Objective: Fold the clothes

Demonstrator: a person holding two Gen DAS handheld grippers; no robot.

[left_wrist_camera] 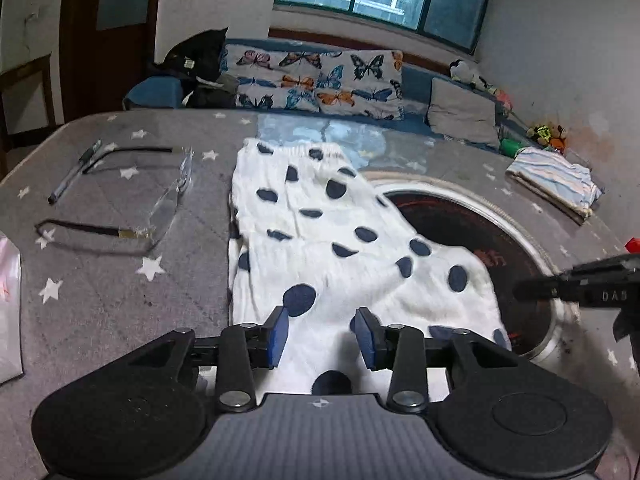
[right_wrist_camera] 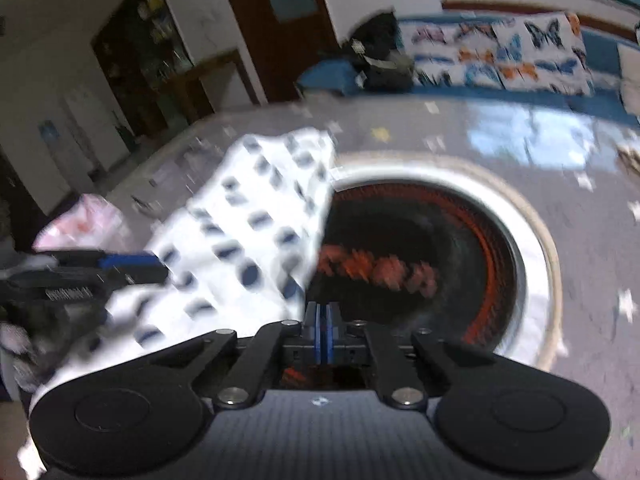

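The left gripper (left_wrist_camera: 322,334) has its jaws apart, released, and nothing is pressed between the blue pads (left_wrist_camera: 279,330); they stand over the near edge of the white garment with dark dots (left_wrist_camera: 320,240), probably so that they can come down on that edge for a fold; the right gripper (right_wrist_camera: 322,322) has its jaws clenched, pad against pad, and I see no cloth between them; its tip is just beside the right border of the garment, over the dark round plate (right_wrist_camera: 420,248) set in the surface (left_wrist_camera: 120,280), so it seems free and not holding.

The garment lies flat in the middle of the surface, its far part on the grey star cover, its right corner over the round plate; it looks spread out so that both edges are reachable; a pair of glasses (left_wrist_camera: 160,208) and a pen (left_wrist_camera: 72,176) lie to the left, well apart from it; a striped folded cloth (left_wrist_camera: 556,180) rests at the far right, perhaps already finished.
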